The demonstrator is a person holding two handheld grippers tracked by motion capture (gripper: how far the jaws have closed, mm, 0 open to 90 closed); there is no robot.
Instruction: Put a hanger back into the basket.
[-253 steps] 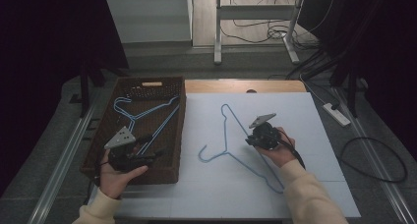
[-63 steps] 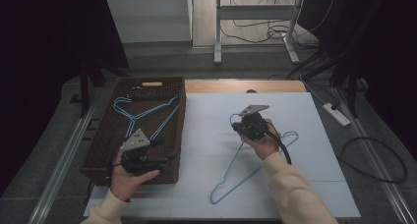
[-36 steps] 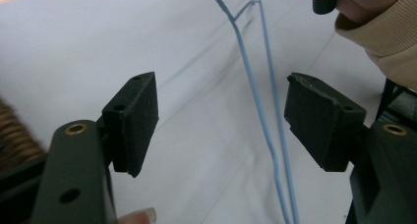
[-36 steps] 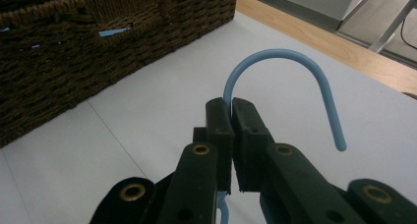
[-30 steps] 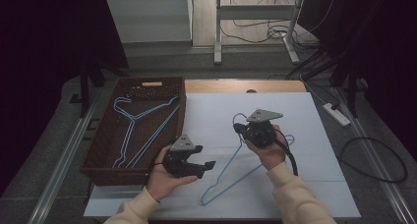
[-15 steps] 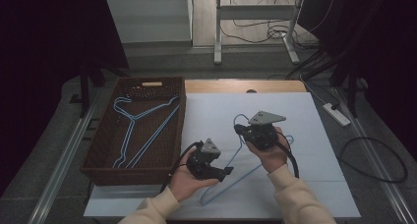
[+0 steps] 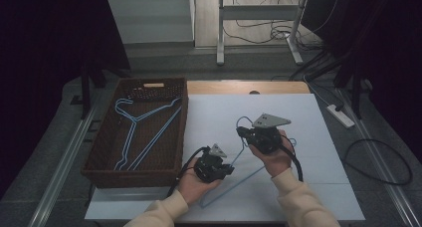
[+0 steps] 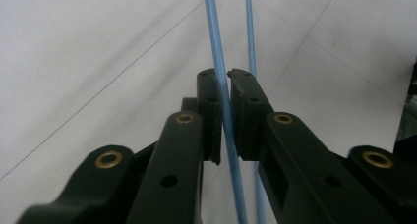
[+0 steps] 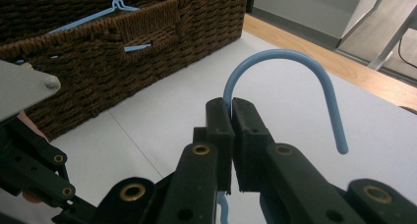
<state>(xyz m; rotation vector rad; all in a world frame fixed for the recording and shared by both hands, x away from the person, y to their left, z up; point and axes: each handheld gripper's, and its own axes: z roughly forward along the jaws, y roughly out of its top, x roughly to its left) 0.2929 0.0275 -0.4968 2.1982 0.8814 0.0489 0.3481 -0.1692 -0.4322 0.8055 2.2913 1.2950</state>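
Note:
A light blue wire hanger (image 7: 234, 185) lies tilted over the white table top (image 7: 308, 112), held by both grippers. My right gripper (image 7: 242, 132) is shut on the hanger's neck just below the hook (image 9: 295, 57), as the right gripper view (image 9: 231, 106) shows from close up. My left gripper (image 7: 226, 170) has just been closing and now pinches one thin blue wire (image 8: 215, 37) of the hanger's lower part between its pads (image 8: 223, 81). A second wire (image 8: 249, 32) of the hanger runs just behind.
A brown woven basket (image 7: 134, 175) stands at the table's left with two more blue hangers (image 7: 133, 130) inside; its wall (image 9: 147, 42) rises close behind the right gripper. A wooden strip (image 7: 249, 87) borders the far edge. Cables lie on the floor (image 7: 378, 162) to the right.
The left hand came across from the basket side to the hanger and sank toward it, and its open jaws closed on the wire. The right gripper kept still, holding the neck.

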